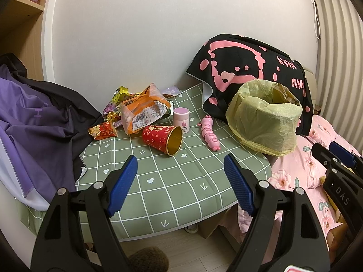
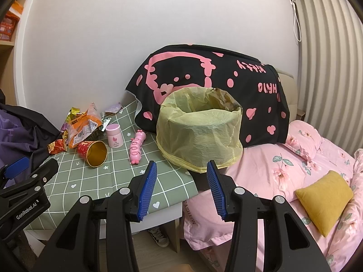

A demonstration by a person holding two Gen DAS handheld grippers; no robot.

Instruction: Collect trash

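Straight ahead of the left gripper (image 1: pixel 180 187) sits a green checked table (image 1: pixel 181 181), and both blue pads are spread wide with nothing between them. Just past its fingertips a red paper cup (image 1: pixel 162 139) lies tipped on its side, gold mouth facing the gripper. Beyond the cup and a bit to the left there's the trash pile: an orange snack bag (image 1: pixel 143 111), a small red wrapper (image 1: pixel 103 131) and some yellow wrappers (image 1: pixel 121 95) bunched against the wall. A pink jar (image 1: pixel 181 120) stands upright right behind the cup, and a pink toy (image 1: pixel 211 133) lies further right, apart from both. The right gripper (image 2: pixel 182 189) is open too, jaws wide and empty, pointed at a bin lined with a yellow bag (image 2: pixel 199 131) that sits dead ahead of it at the table's far right edge, next to the pink bedding (image 2: pixel 295 165). Behind the bin is a black cloth with pink print (image 2: pixel 204 72). Off to the left gripper's left, purple clothing (image 1: pixel 38 122) is heaped on the table edge. A mustard cushion (image 2: pixel 322 197) rests on the bed to the right gripper's right.
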